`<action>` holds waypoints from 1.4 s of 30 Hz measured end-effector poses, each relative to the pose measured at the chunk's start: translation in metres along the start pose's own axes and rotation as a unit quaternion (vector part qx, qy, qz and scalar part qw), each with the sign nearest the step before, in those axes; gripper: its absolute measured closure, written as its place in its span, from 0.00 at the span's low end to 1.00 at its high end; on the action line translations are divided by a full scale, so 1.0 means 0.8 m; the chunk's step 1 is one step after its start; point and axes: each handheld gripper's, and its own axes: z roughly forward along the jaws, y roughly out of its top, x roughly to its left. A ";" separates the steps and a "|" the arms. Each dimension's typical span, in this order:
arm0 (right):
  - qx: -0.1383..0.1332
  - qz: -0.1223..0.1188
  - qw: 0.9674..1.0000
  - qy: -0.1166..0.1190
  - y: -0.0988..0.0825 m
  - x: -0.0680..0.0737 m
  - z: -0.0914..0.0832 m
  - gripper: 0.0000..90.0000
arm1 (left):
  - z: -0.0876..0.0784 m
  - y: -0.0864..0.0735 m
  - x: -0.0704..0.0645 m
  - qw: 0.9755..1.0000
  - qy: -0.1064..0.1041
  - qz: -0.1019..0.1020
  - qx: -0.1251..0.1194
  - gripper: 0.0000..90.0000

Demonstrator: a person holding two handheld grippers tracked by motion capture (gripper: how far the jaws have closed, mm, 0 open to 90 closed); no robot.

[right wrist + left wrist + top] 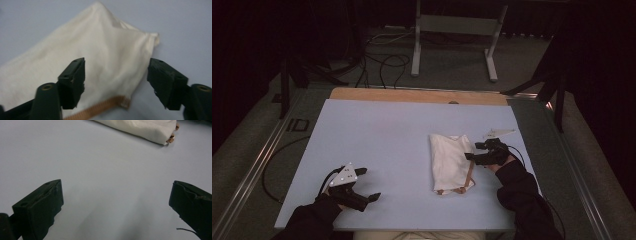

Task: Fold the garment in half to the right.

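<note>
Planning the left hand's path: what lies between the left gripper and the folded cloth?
Nothing: in the high view, bare blue table separates the left gripper from the white cloth. The left gripper view shows the same bare stretch.

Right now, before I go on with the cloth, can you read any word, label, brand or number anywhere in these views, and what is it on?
No readable text in any view.
Folded cream cloth: plain, with a tan woven trim that carries no lettering.
Light blue table mat: blank.
Grey three-cornered plate on the left claw: only small dark dots, no characters.
</note>
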 end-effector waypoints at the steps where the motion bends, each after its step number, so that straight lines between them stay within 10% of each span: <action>1: -0.004 0.006 1.000 0.002 0.002 -0.001 0.001 0.26 | 0.000 -0.001 0.000 1.000 0.001 0.000 0.000 0.00; 7: -0.011 0.015 1.000 0.003 0.019 -0.015 0.013 0.20 | 0.000 -0.004 0.001 1.000 0.006 0.001 0.003 0.00; 15: -0.015 0.023 1.000 -0.008 0.049 -0.038 0.029 0.50 | 0.002 -0.003 0.000 1.000 0.003 0.001 -0.004 0.00; 29: 0.027 0.067 0.997 -0.013 0.042 -0.067 0.078 0.68 | 0.001 -0.004 0.002 1.000 -0.001 -0.004 -0.009 0.00; 34: 0.034 0.048 0.998 -0.021 0.041 -0.063 0.077 0.95 | 0.002 -0.004 0.002 1.000 -0.001 -0.005 -0.010 0.00; 42: 0.005 0.025 0.999 -0.048 0.050 -0.059 0.058 0.98 | 0.001 -0.004 0.003 1.000 0.001 -0.006 -0.012 0.00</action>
